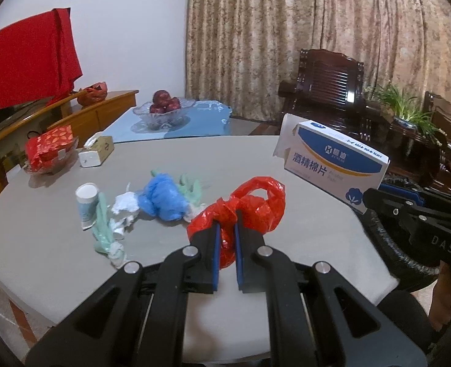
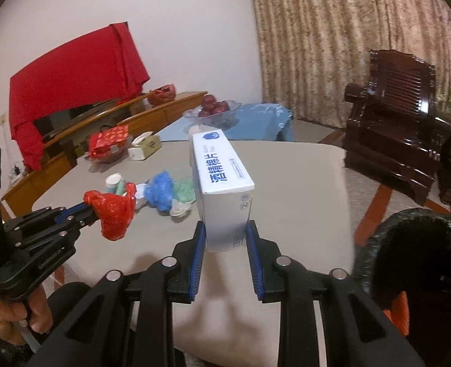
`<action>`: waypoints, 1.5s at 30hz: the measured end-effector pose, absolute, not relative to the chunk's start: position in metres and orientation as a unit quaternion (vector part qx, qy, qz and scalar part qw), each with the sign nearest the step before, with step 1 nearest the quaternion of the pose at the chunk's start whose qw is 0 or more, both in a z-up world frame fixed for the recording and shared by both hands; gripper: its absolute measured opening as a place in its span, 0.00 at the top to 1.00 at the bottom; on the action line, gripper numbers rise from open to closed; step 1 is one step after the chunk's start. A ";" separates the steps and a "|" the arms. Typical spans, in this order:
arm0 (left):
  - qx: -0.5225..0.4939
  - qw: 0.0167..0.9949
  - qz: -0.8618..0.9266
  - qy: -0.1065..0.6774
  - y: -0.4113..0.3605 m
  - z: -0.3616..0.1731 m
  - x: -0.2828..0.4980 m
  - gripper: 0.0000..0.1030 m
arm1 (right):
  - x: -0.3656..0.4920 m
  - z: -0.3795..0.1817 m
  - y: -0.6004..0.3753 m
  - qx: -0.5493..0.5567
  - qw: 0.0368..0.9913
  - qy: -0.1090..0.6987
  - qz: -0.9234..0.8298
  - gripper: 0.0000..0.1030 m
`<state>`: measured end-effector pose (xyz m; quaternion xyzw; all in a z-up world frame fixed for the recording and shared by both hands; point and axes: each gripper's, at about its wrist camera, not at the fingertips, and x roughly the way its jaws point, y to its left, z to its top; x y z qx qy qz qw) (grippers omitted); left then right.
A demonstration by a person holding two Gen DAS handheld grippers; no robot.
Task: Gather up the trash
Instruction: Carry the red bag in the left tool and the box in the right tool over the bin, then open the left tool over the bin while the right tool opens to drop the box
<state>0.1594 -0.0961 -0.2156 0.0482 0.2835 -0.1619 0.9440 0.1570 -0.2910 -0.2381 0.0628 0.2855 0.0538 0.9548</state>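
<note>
The left tongs (image 1: 227, 229) pinch a crumpled red bag (image 1: 249, 202), light and slippery, best bunched, while the right tongs (image 2: 225, 232) clamp the stiff, light box (image 2: 222, 183) by its end, both held above the bench (image 2: 301, 198).

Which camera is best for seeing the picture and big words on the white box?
The left wrist view: the white box shows its wide blue-and-white face with the printed words. The right wrist view shows only its narrow top and end, pinched in the right claw.
</note>
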 end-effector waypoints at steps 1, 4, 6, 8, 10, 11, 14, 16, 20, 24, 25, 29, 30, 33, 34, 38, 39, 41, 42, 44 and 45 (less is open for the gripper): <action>0.048 0.944 -0.164 0.283 -0.099 -0.215 0.158 0.93 | 0.154 -0.237 -0.294 0.061 0.956 0.284 0.049 0.74; 0.047 0.942 -0.178 0.280 -0.112 -0.212 0.154 0.93 | 0.148 -0.235 -0.303 0.061 0.957 0.280 0.035 0.74; 0.048 0.941 -0.187 0.277 -0.123 -0.209 0.152 0.93 | 0.143 -0.233 -0.310 0.060 0.958 0.278 0.026 0.74; 0.050 0.940 -0.196 0.273 -0.133 -0.207 0.149 0.93 | 0.136 -0.231 -0.318 0.058 0.960 0.275 0.013 0.74; 0.050 0.939 -0.205 0.273 -0.143 -0.205 0.147 0.93 | 0.129 -0.230 -0.327 0.058 0.960 0.273 0.000 0.74; 0.051 0.938 -0.209 0.272 -0.149 -0.205 0.146 0.93 | 0.126 -0.229 -0.332 0.059 0.960 0.272 -0.006 0.74; 0.050 0.935 -0.224 0.272 -0.165 -0.204 0.144 0.93 | 0.116 -0.228 -0.346 0.059 0.960 0.271 -0.025 0.74; 0.052 0.932 -0.233 0.272 -0.178 -0.203 0.142 0.93 | 0.110 -0.228 -0.356 0.060 0.960 0.271 -0.036 0.74; 0.056 0.926 -0.255 0.273 -0.204 -0.204 0.137 0.93 | 0.099 -0.227 -0.376 0.061 0.959 0.271 -0.058 0.74; 0.060 0.919 -0.277 0.275 -0.231 -0.206 0.132 0.93 | 0.087 -0.228 -0.398 0.061 0.957 0.272 -0.079 0.74; 0.061 0.917 -0.281 0.275 -0.236 -0.207 0.131 0.93 | 0.083 -0.228 -0.406 0.061 0.956 0.272 -0.086 0.74; 0.069 0.909 -0.299 0.280 -0.267 -0.213 0.128 0.93 | 0.070 -0.231 -0.433 0.061 0.952 0.277 -0.110 0.74; 0.070 0.907 -0.304 0.283 -0.276 -0.216 0.128 0.93 | 0.068 -0.232 -0.439 0.062 0.952 0.279 -0.115 0.74; 0.073 0.898 -0.319 0.293 -0.299 -0.224 0.126 0.93 | 0.059 -0.238 -0.461 0.067 0.947 0.284 -0.133 0.74; 0.073 0.896 -0.323 0.296 -0.304 -0.226 0.125 0.93 | 0.056 -0.241 -0.468 0.069 0.945 0.287 -0.139 0.74; 0.075 0.883 -0.343 0.312 -0.333 -0.239 0.123 0.93 | 0.047 -0.256 -0.497 0.080 0.937 0.300 -0.162 0.74; 0.076 0.879 -0.348 0.317 -0.341 -0.243 0.123 0.93 | 0.046 -0.259 -0.501 0.083 0.935 0.302 -0.165 0.74; 0.080 0.873 -0.355 0.324 -0.353 -0.250 0.123 0.93 | 0.043 -0.266 -0.512 0.089 0.931 0.309 -0.173 0.74; 0.084 0.871 -0.357 0.327 -0.360 -0.254 0.124 0.93 | 0.041 -0.271 -0.518 0.093 0.929 0.313 -0.176 0.74; 0.088 0.867 -0.359 0.333 -0.371 -0.261 0.125 0.93 | 0.041 -0.278 -0.526 0.096 0.925 0.321 -0.181 0.74; 0.089 0.865 -0.359 0.339 -0.375 -0.265 0.126 0.93 | 0.042 -0.281 -0.529 0.097 0.923 0.324 -0.183 0.74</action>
